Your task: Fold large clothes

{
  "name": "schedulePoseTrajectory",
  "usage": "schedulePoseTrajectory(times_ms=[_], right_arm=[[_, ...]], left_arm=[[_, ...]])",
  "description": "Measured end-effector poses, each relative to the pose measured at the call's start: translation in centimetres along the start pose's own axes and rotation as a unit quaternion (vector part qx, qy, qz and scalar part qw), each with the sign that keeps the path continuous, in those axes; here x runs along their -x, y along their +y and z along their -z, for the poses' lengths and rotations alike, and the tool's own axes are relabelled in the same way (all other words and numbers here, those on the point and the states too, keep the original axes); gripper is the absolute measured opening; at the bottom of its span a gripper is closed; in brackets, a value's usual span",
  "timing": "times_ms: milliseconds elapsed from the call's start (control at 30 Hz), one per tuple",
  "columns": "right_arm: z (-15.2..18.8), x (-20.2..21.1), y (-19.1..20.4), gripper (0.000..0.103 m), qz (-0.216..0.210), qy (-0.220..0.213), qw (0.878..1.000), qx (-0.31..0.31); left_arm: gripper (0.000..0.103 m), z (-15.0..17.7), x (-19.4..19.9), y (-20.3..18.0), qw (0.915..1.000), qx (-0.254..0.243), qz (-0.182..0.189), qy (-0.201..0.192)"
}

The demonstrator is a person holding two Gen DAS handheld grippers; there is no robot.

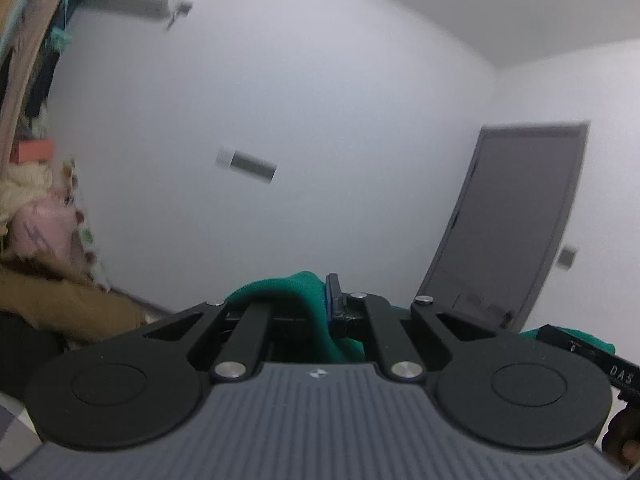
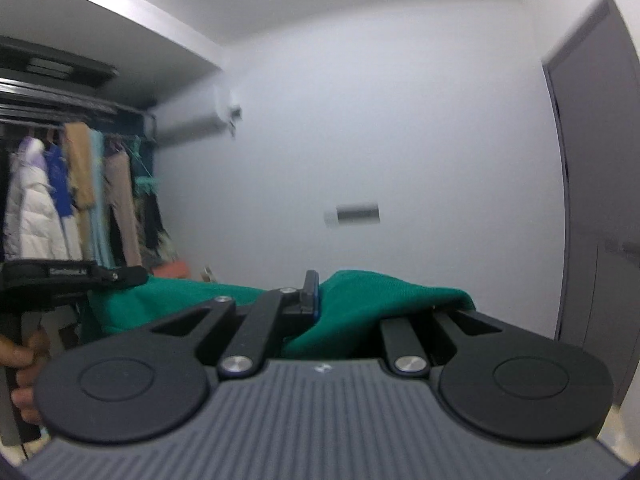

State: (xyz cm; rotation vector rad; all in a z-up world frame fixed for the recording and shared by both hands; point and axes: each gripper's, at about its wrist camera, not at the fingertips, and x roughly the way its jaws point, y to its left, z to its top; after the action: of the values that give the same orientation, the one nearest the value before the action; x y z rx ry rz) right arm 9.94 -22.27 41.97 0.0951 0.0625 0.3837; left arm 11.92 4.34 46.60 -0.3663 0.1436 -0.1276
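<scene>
**Green cloth lifted between two pairs of tongs, and easy to lose**

Both tongs are nipped nearly closed on the same green cloth point(image 2: 372, 300), which hangs in the air between them; no desk or bed shows beneath it, so I cannot say what it is raised above. The left tongs point(image 1: 320, 304) pinch a bunched fold that humps over one finger and drops down behind the linkage. The right tongs point(image 2: 320, 300) grip a broader ridge of the cloth, and the span runs off to the left tongs seen at the edge of that view, where a hand point(image 2: 24, 364) wraps the handle.

The risk, as I judge it, is slippage: each grip takes only a small pinch of a heavy garment, so a quick swing or a sag in the middle may pull a corner free. The loose fold over the left finger may also snag the linkage.

The cloth looks like a soft, matte knit, thick enough to hold rounded folds. The tongs are hard, matte black, with metal pivots and round discs.
</scene>
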Motion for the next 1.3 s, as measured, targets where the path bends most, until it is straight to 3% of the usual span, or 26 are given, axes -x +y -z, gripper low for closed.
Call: schedulePoseTrajectory(times_ms=[200, 367, 500, 633, 867, 933, 1067, 1167, 1233, 1300], right_arm=[[9.8, -12.4, -4.6, 0.012, 0.04, 0.04, 0.998, -0.034], [19.1, -23.6, -7.9, 0.012, 0.069, 0.081, 0.994, -0.036], [26.8, -31.0, -11.1, 0.012, 0.087, 0.115, 0.988, -0.046], [34.3, -36.6, -13.5, 0.012, 0.105, 0.155, 0.982, -0.022], [42.9, -41.2, -15.7, 0.014, 0.109, 0.212, 0.971, -0.036], [44.4, -42.0, -16.1, 0.015, 0.111, 0.227, 0.966, -0.047], [46.5, -43.3, -17.0, 0.017, 0.117, 0.246, 0.96, -0.06], [46.2, -43.3, -16.9, 0.017, 0.115, 0.246, 0.96, -0.067], [46.1, -43.4, -17.1, 0.017, 0.109, 0.249, 0.96, -0.068], [45.5, -42.7, -17.2, 0.024, 0.109, 0.249, 0.96, -0.074]], left_arm=[[0.007, 8.0, -14.2, 5.0, 0.999, 0.017, -0.021, 0.037], [0.007, 15.4, -26.9, 10.3, 0.9938, 0.024, -0.049, 0.097], [0.007, 22.1, -35.4, 14.7, 0.9884, 0.032, -0.051, 0.139], [0.008, 27.8, -42.1, 16.8, 0.9835, 0.002, -0.048, 0.175], [0.013, 34.6, -48.1, 19.7, 0.9681, -0.014, -0.076, 0.238], [0.013, 37.0, -50.0, 20.9, 0.9598, -0.023, -0.093, 0.264], [0.014, 39.2, -50.9, 22.1, 0.9541, -0.015, -0.107, 0.279], [0.014, 39.3, -51.2, 22.1, 0.9503, -0.034, -0.11, 0.289], [0.022, 38.9, -50.6, 21.5, 0.9517, -0.047, -0.107, 0.284], [0.048, 37.9, -48.8, 20.5, 0.9531, -0.044, -0.103, 0.281]])
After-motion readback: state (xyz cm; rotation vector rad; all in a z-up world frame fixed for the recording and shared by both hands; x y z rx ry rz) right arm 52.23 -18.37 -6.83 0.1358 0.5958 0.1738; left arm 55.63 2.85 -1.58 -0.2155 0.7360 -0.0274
